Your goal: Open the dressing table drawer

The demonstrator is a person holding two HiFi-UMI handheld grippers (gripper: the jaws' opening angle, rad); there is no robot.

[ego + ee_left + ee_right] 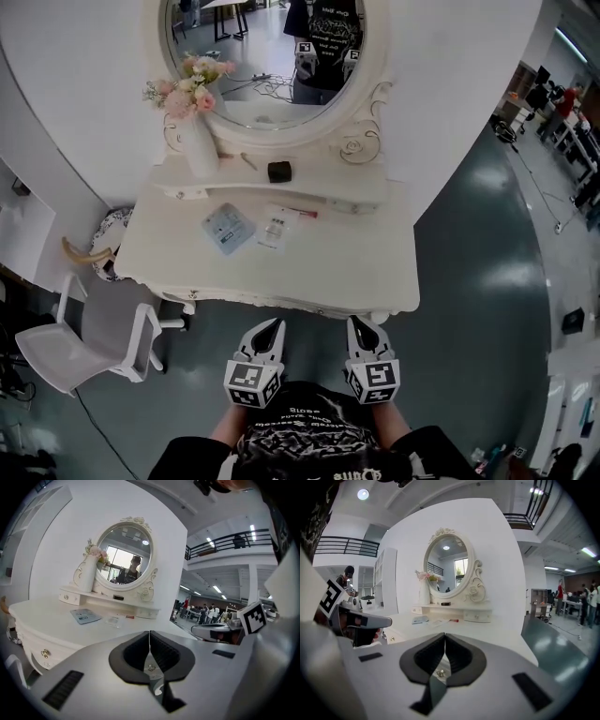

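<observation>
The white dressing table (pixel 361 251) stands against a curved white wall under an oval mirror (pixel 272 56). Its front drawer shows as a white panel with a small metal knob (pixel 45 654), also seen in the right gripper view (pixel 392 638). Small drawers sit in the upper shelf (pixel 480 617). My left gripper (pixel 274 326) and right gripper (pixel 360 323) hover side by side just in front of the table's front edge, apart from it. Both are shut with nothing between the jaws (pixel 150 633) (pixel 445 635).
On the tabletop lie a blue-grey packet (pixel 228 228), a clear packet (pixel 276 228), a black box (pixel 279 171) and a white vase of pink flowers (pixel 199 141). A white chair (pixel 94 342) stands at the left. Grey-green floor spreads to the right; people stand far behind.
</observation>
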